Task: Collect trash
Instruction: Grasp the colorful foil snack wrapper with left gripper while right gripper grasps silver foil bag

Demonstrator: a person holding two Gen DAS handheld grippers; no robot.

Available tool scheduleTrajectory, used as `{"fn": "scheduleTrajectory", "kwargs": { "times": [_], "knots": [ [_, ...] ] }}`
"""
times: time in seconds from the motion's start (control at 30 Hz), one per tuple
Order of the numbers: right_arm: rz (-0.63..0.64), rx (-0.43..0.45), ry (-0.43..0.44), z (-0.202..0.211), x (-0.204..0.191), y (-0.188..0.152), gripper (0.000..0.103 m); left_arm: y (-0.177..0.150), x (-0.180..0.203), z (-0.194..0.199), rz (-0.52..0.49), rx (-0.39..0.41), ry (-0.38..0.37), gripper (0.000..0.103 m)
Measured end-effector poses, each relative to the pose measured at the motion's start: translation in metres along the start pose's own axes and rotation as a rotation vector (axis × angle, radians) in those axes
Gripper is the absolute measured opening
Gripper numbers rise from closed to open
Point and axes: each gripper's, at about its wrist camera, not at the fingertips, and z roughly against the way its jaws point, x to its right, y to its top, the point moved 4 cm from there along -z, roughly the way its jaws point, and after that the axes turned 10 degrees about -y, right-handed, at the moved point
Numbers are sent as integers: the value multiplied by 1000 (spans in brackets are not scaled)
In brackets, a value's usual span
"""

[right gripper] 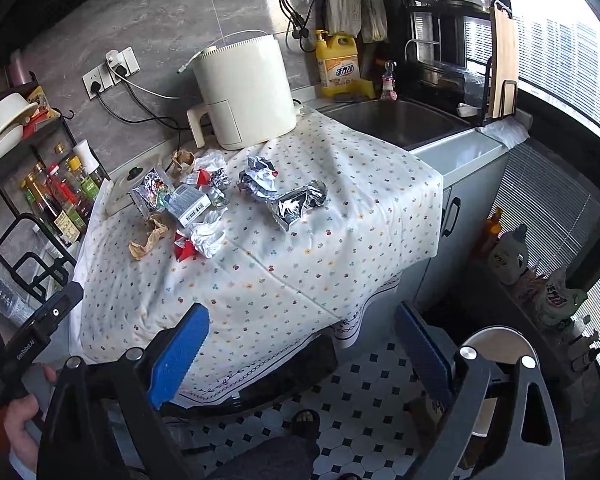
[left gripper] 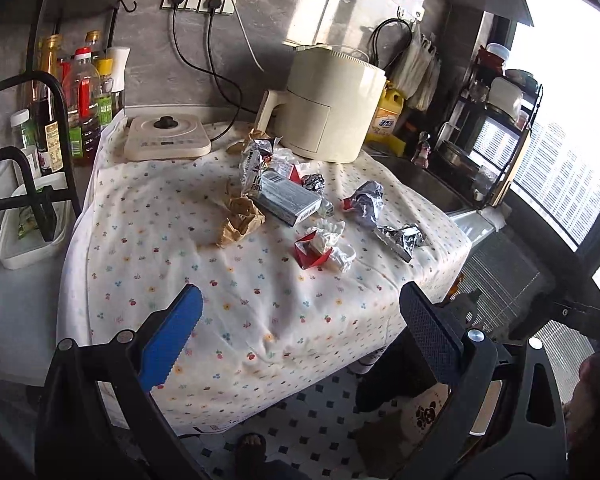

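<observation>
Trash lies on a floral cloth [left gripper: 220,280] over the counter: a grey box [left gripper: 290,196], crumpled brown paper [left gripper: 240,220], a red and white wrapper [left gripper: 324,246], and silver foil wrappers [left gripper: 366,200] [left gripper: 402,238]. The same pile shows in the right wrist view, with the box [right gripper: 190,204], the brown paper [right gripper: 148,240], the red and white wrapper [right gripper: 202,240] and a foil wrapper [right gripper: 298,202]. My left gripper [left gripper: 300,328] is open and empty, held before the cloth's near edge. My right gripper [right gripper: 302,344] is open and empty, also short of the trash.
A cream air fryer [left gripper: 332,104] and an induction plate [left gripper: 166,136] stand at the back. Bottles [left gripper: 84,96] sit on a rack at left. A sink [right gripper: 396,120] lies to the right. A round bin [right gripper: 496,352] stands on the tiled floor.
</observation>
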Motion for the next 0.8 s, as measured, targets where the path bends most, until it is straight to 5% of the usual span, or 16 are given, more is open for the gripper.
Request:
{"fn": "scheduleTrajectory", "kwargs": {
  "times": [0.27, 0.63, 0.8],
  "knots": [
    [1, -33, 42, -60, -23, 38, 76, 32, -38, -58, 11, -44, 12, 76],
    [-24, -114, 50, -133, -35, 84, 68, 86, -76, -133, 35, -78, -4, 72],
    [-25, -192, 43, -167, -39, 88, 67, 102, -78, -169, 11, -151, -3, 41]
  ]
}}
